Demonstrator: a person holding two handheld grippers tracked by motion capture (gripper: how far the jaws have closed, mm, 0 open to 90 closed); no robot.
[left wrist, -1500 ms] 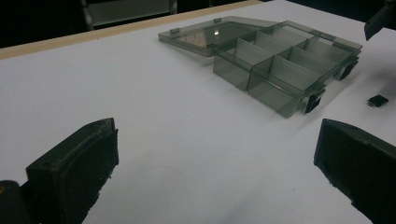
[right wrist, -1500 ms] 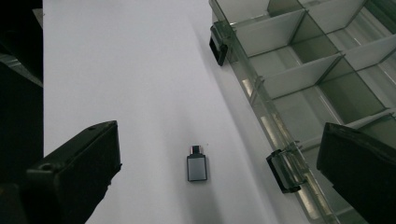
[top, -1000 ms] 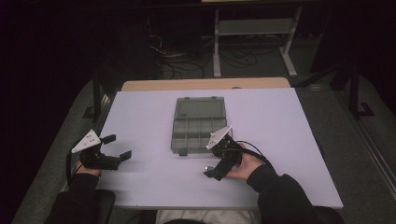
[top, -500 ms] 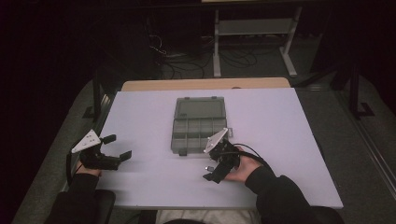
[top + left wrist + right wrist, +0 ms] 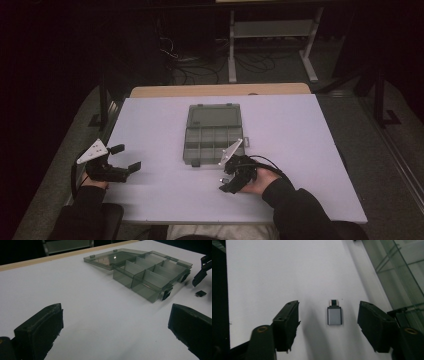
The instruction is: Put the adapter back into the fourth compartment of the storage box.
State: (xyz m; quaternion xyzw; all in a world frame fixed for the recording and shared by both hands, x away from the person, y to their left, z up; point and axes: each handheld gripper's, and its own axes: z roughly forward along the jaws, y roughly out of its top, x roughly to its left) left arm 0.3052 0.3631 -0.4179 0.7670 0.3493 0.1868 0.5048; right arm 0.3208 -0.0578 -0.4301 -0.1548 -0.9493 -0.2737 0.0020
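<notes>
A small grey USB adapter (image 5: 334, 315) lies flat on the white table (image 5: 300, 130), its plug end pointing away from my right gripper (image 5: 328, 305). It sits between that gripper's two jaws, which have just been closing. There is still a gap on each side and neither pad touches it. In the high view my right gripper (image 5: 224, 182) is just right of the front right corner of the clear grey compartment box (image 5: 212, 142). The box's lid (image 5: 215, 116) lies open flat behind it. My left gripper (image 5: 126, 156) rests open at the table's left edge, nothing between its jaws.
The box's compartments (image 5: 150, 272) look empty in the left gripper view, where the adapter (image 5: 200, 293) shows beside the box's latches. A wooden strip (image 5: 215, 90) borders the table's far edge. Beyond it are a metal frame (image 5: 270, 30) and cables on a dark floor.
My right gripper has shifted slightly toward the table's front edge and its jaws look narrower. The left gripper and the box have not moved.
</notes>
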